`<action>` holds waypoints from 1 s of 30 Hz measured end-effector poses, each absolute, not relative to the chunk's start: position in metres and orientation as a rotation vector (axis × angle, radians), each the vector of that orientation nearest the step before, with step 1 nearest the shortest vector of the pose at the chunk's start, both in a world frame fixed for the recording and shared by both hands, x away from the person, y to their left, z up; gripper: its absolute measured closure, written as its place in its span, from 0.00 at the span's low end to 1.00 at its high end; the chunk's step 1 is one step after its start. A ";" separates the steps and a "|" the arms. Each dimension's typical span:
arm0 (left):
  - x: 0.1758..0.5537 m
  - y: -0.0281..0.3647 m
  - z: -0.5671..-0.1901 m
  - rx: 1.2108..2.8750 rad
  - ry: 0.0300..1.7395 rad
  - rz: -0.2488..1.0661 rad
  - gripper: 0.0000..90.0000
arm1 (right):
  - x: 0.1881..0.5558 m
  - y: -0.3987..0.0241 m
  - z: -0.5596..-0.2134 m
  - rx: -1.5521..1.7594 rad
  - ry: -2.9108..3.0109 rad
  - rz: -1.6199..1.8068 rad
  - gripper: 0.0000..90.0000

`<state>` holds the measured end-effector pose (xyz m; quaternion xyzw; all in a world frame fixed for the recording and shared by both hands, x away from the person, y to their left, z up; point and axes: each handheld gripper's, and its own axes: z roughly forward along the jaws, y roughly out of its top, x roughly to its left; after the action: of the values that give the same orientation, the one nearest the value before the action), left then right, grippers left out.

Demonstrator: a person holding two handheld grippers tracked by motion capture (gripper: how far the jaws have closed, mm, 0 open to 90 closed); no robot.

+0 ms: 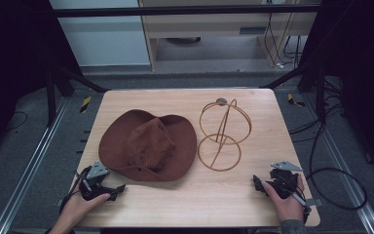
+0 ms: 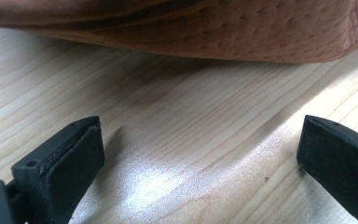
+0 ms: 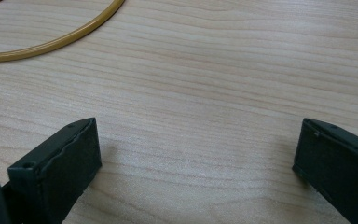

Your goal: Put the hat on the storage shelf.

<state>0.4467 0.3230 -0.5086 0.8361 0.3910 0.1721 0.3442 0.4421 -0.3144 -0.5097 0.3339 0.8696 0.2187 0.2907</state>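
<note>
High view: a brown wide-brimmed suede hat (image 1: 148,145) lies on the pale wooden desk (image 1: 233,195), just left of a golden wire hat stand (image 1: 222,134). Left tongs (image 1: 108,189) and right tongs (image 1: 259,183) rest near the front edge, both spread open, empty.

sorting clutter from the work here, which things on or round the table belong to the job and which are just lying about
Belong to the job:
- brown hat, lying on the table
- gold wire hat stand, upright beside the hat
- left gripper, jaws open, near the hat brim
- right gripper, jaws open, near the stand's base ring

Just lying about:
- black cables on the floor
- cabinet behind the table
</note>
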 end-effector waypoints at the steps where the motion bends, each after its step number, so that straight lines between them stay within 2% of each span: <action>1: 0.447 0.323 -0.509 2.172 1.015 0.446 0.00 | 0.442 -0.314 -0.510 0.890 2.319 0.584 0.01; 11: 0.443 0.324 -0.504 2.190 0.962 0.415 0.03 | 0.442 -0.314 -0.510 0.891 2.319 0.584 0.01; 19: 0.433 0.332 -0.492 2.153 0.919 0.417 0.13 | 0.442 -0.314 -0.510 0.891 2.319 0.585 0.01; 30: 0.416 0.321 -0.486 2.190 0.817 0.384 0.15 | 0.442 -0.314 -0.510 0.891 2.318 0.584 0.01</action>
<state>0.4157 0.3215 -0.4860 0.8564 0.3196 0.1503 0.3766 0.4421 -0.3144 -0.5098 0.3341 0.8694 0.2191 0.2909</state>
